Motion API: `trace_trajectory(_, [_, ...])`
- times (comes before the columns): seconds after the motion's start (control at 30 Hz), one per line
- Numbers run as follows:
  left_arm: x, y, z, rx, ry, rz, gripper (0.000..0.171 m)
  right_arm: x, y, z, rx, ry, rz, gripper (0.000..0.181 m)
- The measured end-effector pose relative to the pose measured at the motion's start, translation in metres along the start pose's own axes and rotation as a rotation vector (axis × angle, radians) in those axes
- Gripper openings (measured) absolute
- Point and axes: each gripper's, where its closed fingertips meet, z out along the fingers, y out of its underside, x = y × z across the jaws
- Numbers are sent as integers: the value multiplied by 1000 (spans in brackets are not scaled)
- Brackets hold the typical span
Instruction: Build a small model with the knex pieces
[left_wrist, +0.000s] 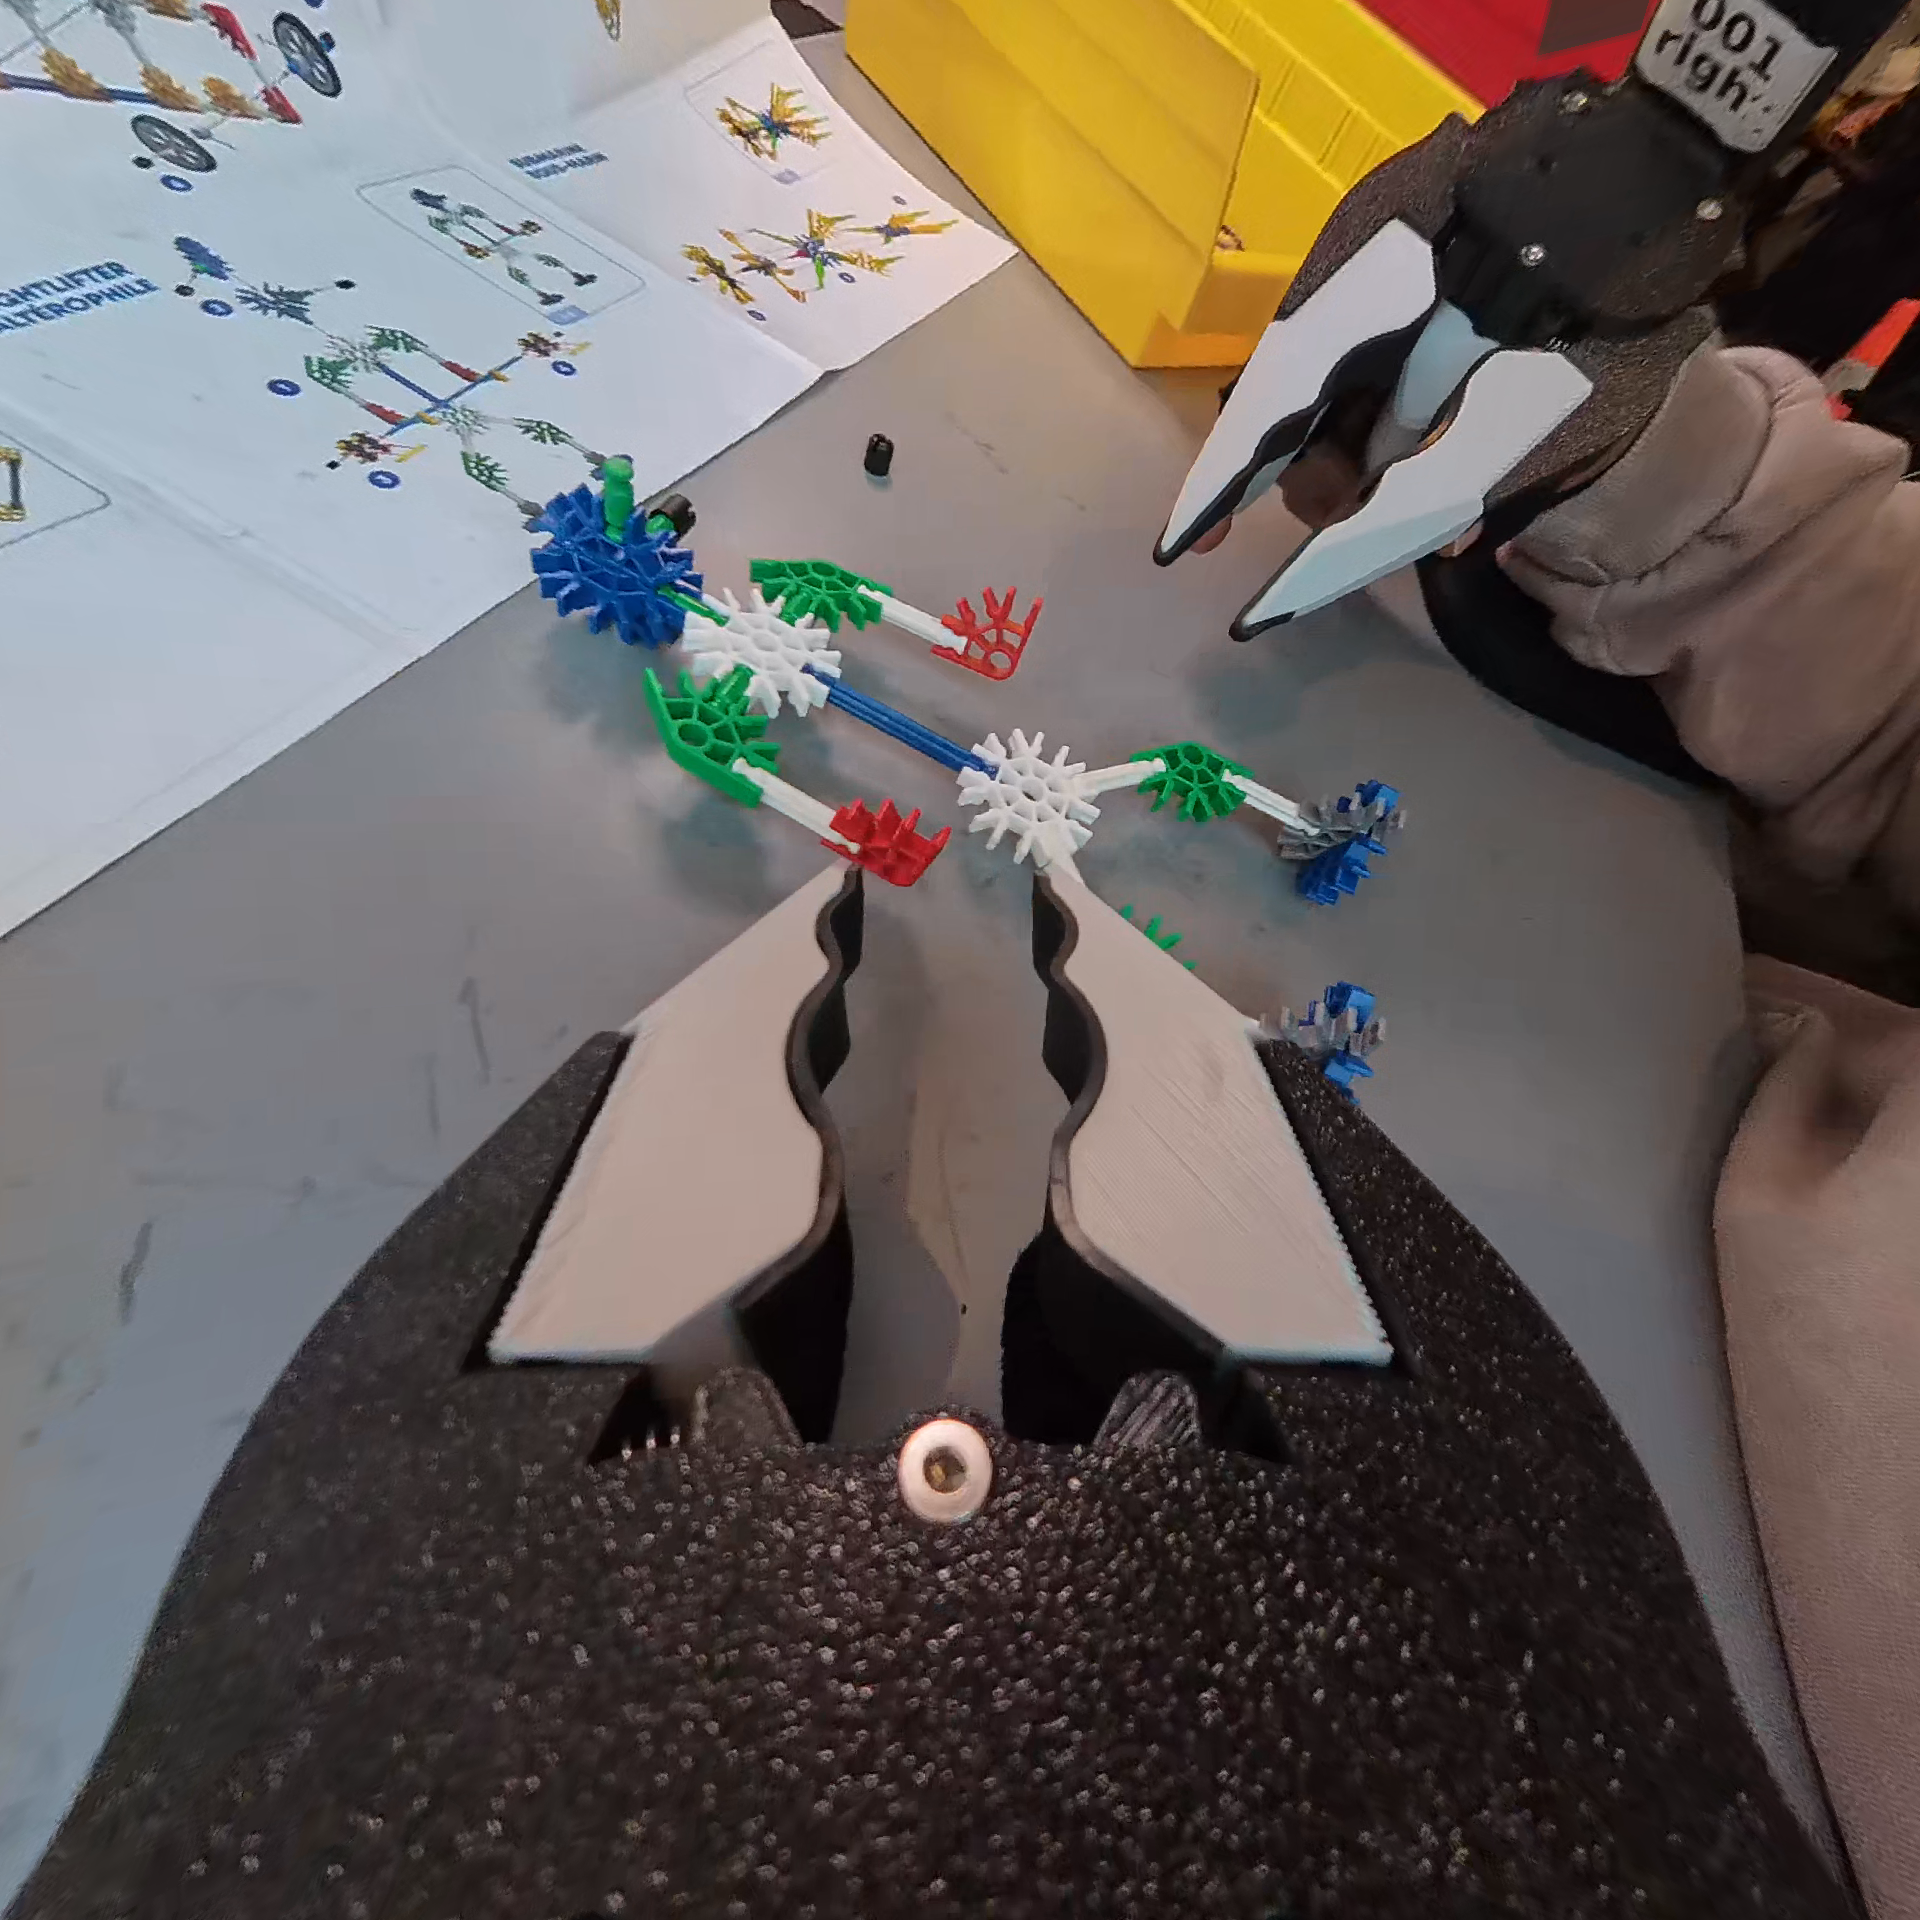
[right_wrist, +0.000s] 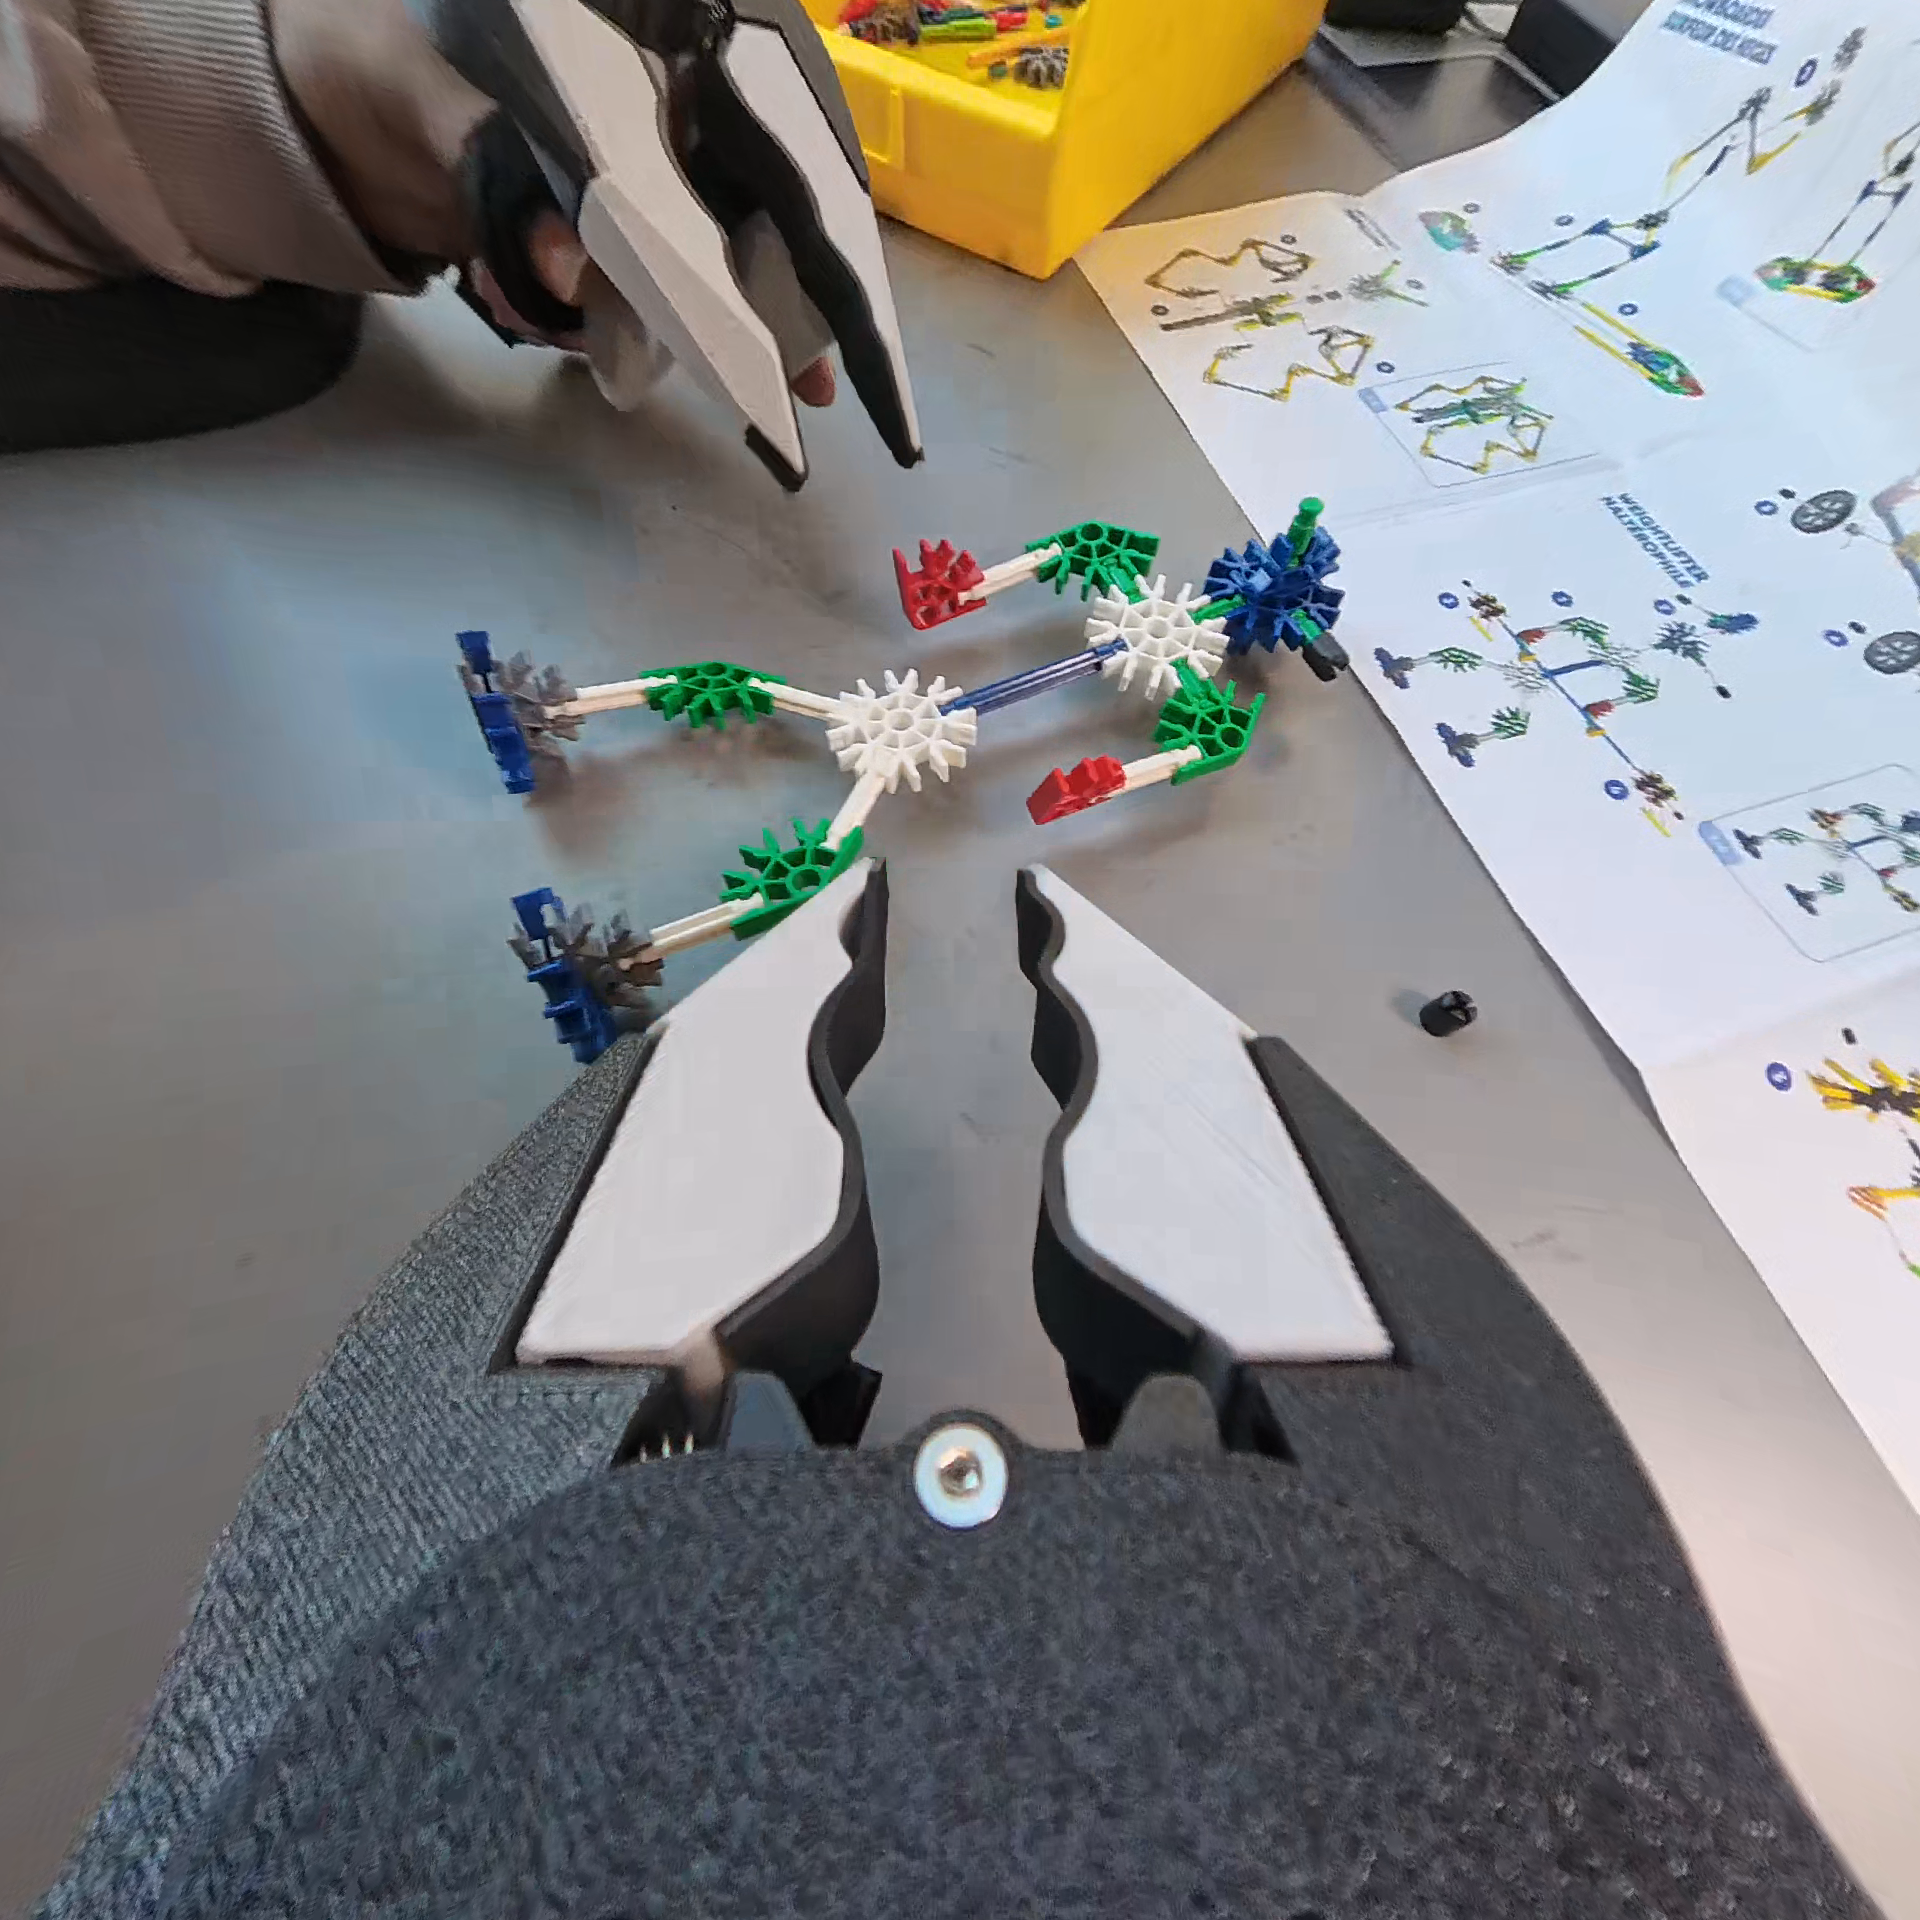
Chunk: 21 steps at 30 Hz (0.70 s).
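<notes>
A toy figure of white, green, red and blue plastic connectors and rods (left_wrist: 1029, 795) lies flat on the grey table (left_wrist: 312, 1091); it also shows in the right wrist view (right_wrist: 902, 732). My left gripper (left_wrist: 945, 883) is open and empty, its left tip just short of a red connector (left_wrist: 888, 836), its right finger hiding part of one leg. My right gripper (right_wrist: 951, 873) is open and empty, its left tip beside a green leg connector (right_wrist: 795, 868). Each gripper shows in the other view, hovering open over the figure's far side: the right gripper (left_wrist: 1205, 592) and the left gripper (right_wrist: 850, 468).
A small black cap (left_wrist: 879, 455) lies loose on the table, also in the right wrist view (right_wrist: 1446, 1013). A printed instruction sheet (left_wrist: 312, 364) (right_wrist: 1558, 623) lies by the figure's blue head. A yellow bin (left_wrist: 1091, 156) (right_wrist: 1039, 156) with loose parts stands behind. A beige sleeve (left_wrist: 1714, 623) rests on the table. Left tips to right tips: about 12 cm.
</notes>
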Motion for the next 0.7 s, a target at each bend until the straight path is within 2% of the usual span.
trace_trajectory(0.23, [-9,10,19,-83,-142,93,33,13,7,24,-92,185,-77,28])
trace_trajectory(0.33, [-12,10,26,-100,-188,130,24,21,8,29,-113,253,-95,22])
trace_trajectory(0.53, [-15,9,27,-111,-228,188,7,12,3,39,-115,259,-199,2])
trace_trajectory(0.7, [-21,8,20,-98,-236,182,3,8,0,40,-99,255,-232,0])
